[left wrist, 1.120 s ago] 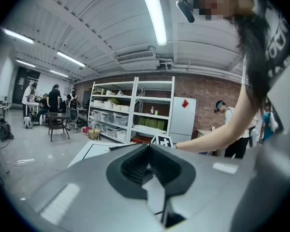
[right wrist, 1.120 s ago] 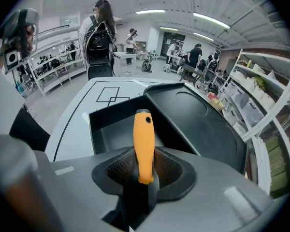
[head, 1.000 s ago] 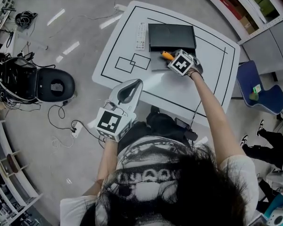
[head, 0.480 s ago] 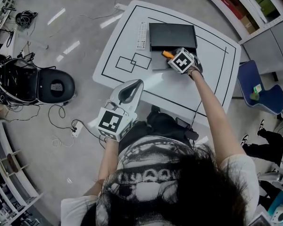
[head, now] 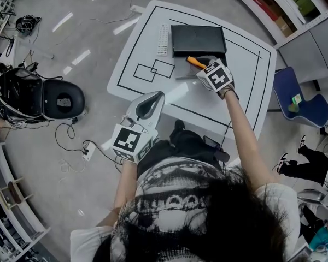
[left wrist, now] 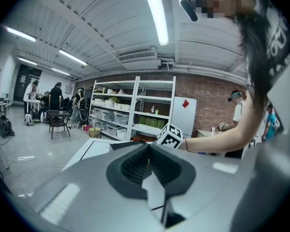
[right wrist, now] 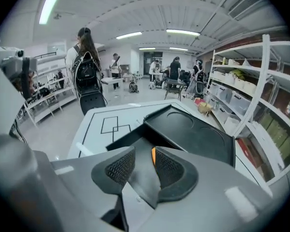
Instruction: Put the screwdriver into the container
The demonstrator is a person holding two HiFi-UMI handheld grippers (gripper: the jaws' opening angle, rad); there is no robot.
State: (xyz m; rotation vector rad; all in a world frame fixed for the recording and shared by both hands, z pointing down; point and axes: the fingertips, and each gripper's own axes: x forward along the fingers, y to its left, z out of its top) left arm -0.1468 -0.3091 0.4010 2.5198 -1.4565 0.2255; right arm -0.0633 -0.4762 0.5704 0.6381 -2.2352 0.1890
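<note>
Table before the person, container at its far side

The table [head: 246, 97] stands just ahead of the person; on it the container [head: 198, 39] lies toward the far edge, and the remote control [head: 163, 39] lies just beside it on the left. The two drawn rectangles [head: 153, 71] overlap nearer to the person, left of the container. The screwdriver [head: 194, 62] is at the near edge of the container, outside it. Well apart on the left a chair [head: 63, 99] stands on the floor, with a power strip [head: 88, 149] between it and the person. Right of the table stands a second chair [head: 298, 102], with shelves [head: 287, 7] behind it
</note>
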